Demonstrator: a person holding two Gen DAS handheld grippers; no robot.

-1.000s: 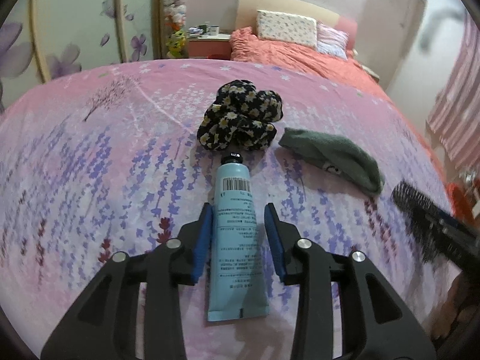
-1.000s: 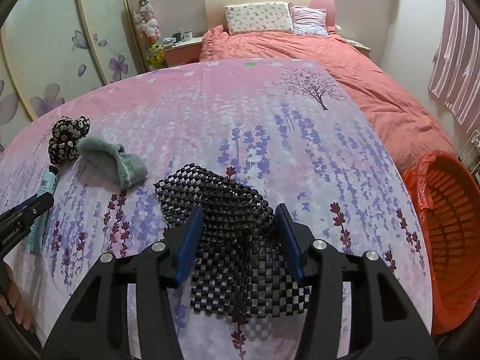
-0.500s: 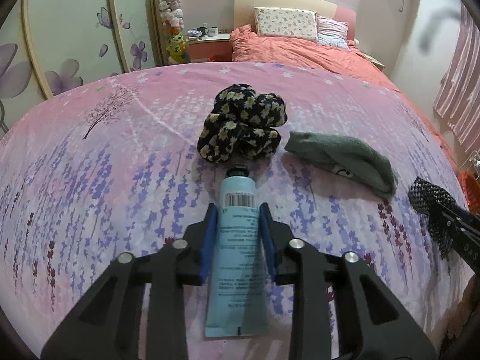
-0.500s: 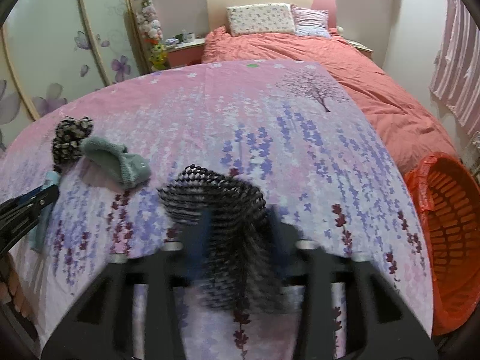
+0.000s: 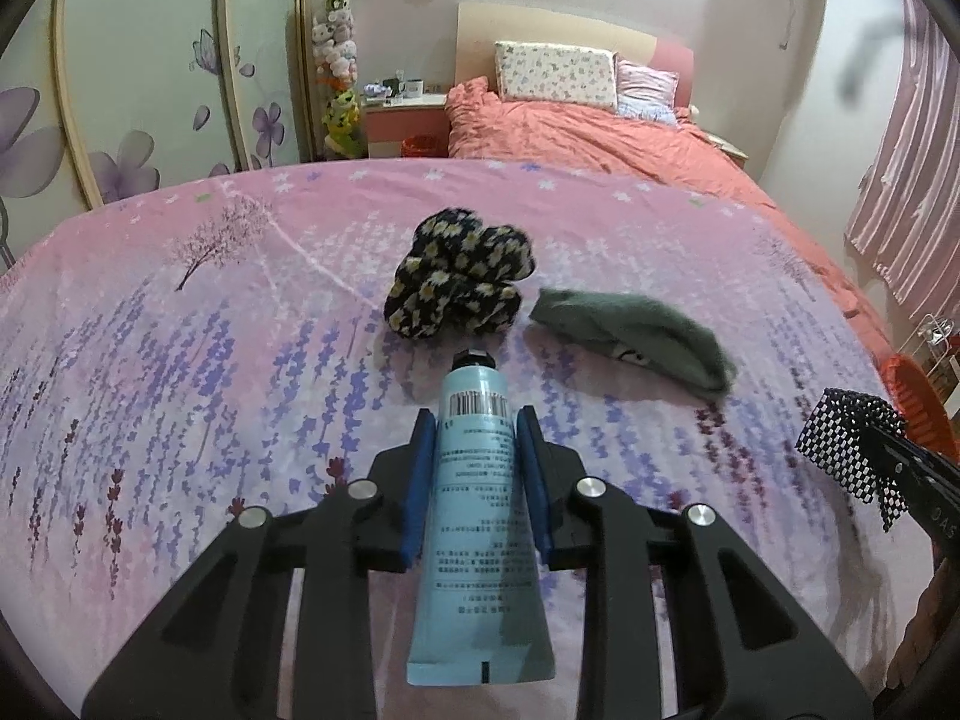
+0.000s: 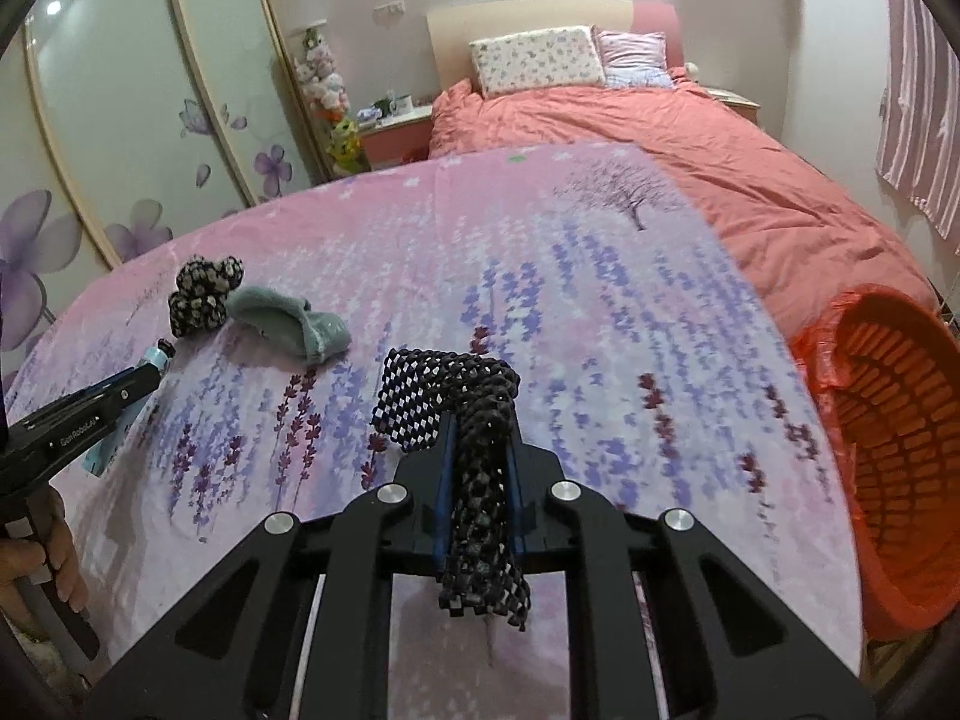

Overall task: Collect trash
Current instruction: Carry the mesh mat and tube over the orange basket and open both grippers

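Observation:
My left gripper [image 5: 475,420] is shut on a light blue tube [image 5: 477,534] with a black cap and a barcode, held just above the pink flowered bedspread [image 5: 180,360]. My right gripper [image 6: 478,427] is shut on a black mesh net [image 6: 447,390], bunched between the blue pads and lifted off the spread. In the left wrist view the net [image 5: 846,444] and the right gripper show at the right edge. The right wrist view shows the left gripper [image 6: 150,375] with the tube [image 6: 120,438] at the left, a hand below it.
A black daisy-print scrunchie [image 5: 459,273] and a grey-green sock [image 5: 630,339] lie beyond the tube. An orange basket [image 6: 900,438] lined with a red bag stands off the bed's right edge. Wardrobe doors rise at the left; pillows and a coral duvet lie at the back.
My left gripper closed on the tube and raised it slightly. My right gripper closed on the flat net, bunched it up and lifted it off the spread.

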